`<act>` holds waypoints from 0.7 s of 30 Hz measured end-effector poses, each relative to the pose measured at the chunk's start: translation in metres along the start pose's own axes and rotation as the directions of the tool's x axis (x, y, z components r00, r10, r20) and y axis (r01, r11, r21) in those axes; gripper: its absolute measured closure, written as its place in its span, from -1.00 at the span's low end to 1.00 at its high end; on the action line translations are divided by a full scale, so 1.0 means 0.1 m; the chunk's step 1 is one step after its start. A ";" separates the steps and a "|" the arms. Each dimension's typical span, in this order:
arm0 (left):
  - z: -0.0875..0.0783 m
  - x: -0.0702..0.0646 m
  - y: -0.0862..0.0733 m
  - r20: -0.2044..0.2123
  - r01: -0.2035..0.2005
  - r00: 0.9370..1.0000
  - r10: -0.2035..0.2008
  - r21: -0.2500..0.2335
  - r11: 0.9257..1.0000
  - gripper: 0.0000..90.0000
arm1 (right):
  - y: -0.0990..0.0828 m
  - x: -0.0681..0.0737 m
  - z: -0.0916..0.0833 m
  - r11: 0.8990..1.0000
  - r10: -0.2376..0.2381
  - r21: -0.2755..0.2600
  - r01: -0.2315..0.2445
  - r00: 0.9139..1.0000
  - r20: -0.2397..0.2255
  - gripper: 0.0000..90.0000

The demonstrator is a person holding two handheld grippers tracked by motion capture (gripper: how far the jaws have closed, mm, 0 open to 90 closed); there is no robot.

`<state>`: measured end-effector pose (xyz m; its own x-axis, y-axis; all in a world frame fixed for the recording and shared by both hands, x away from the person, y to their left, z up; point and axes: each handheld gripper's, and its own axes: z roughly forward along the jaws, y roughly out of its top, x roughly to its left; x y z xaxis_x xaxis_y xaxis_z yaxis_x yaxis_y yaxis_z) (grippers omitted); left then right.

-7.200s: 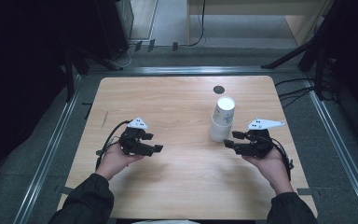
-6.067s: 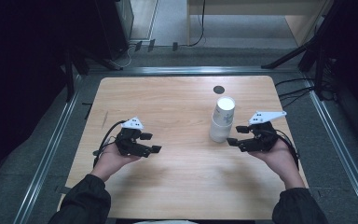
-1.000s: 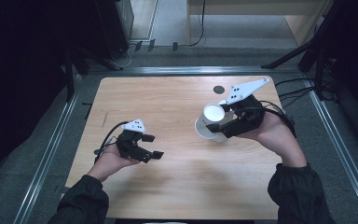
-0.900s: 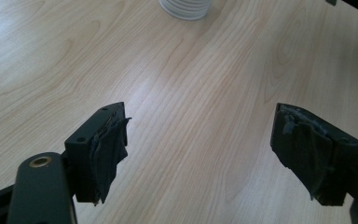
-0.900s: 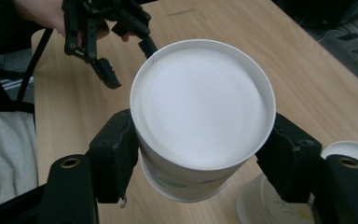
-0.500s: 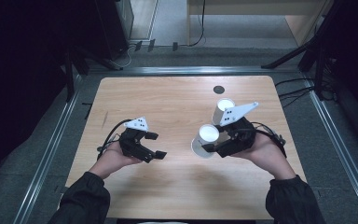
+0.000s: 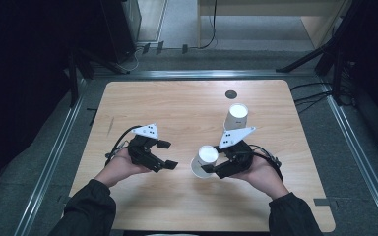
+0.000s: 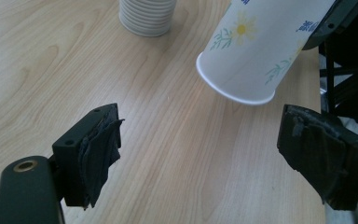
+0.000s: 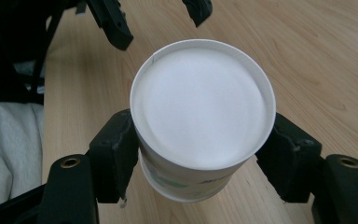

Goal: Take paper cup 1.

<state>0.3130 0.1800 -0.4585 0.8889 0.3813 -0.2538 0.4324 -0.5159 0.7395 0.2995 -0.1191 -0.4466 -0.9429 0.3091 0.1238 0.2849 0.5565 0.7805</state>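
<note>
A: What does the right gripper (image 7: 211,169) hold?

B: Its jaws are clamped on a paper cup (image 7: 204,161), one pad on each side of the wall. In the right gripper view the cup (image 9: 200,116) sits tilted, its flat white base facing the camera. It hangs off the table (image 7: 177,105), near the front edge and a little right of centre.

A: And the left gripper (image 7: 170,155)?

B: Its jaws stand apart with nothing between them, and they have just been opening. In the left gripper view, bare wood (image 8: 168,154) lies between the two pads, and the cup (image 8: 256,51) hangs beyond them at about one o'clock, with a daisy print on its side and its rim pointing down and left.

A: How do the two grippers sit to each other?

B: From above, the left gripper lies at nine o'clock from the cup, near it but not touching, its tips pointing at it.

A: Anything farther back?

B: A stack of cups (image 7: 236,117) stands upside down on the table at one o'clock from the held cup, well apart from it. Beyond that, near the far edge, a small dark disc (image 7: 231,94) lies on the wood.
</note>
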 end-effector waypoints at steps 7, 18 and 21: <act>0.02 -0.05 0.01 0.009 -0.021 1.000 0.021 0.008 1.000 -0.70 | -0.03 0.01 0.11 0.995 0.016 -0.102 -0.022 0.998 -0.061 -0.25; -0.02 -0.07 -0.01 -0.007 -0.027 1.000 0.027 -0.008 1.000 -0.70 | -0.02 -0.03 0.20 0.978 0.044 -0.197 -0.067 0.992 -0.121 -0.25; -0.03 -0.07 -0.03 -0.007 -0.034 0.999 0.034 -0.007 0.999 -0.71 | -0.01 -0.04 0.23 0.976 0.046 -0.206 -0.074 0.989 -0.138 -0.25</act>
<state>0.3049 0.1806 -0.4567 0.9019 0.3689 -0.2245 0.4011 -0.5232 0.7519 0.3068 -0.1033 -0.4621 -0.9434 0.2255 0.2431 0.3127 0.3609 0.8786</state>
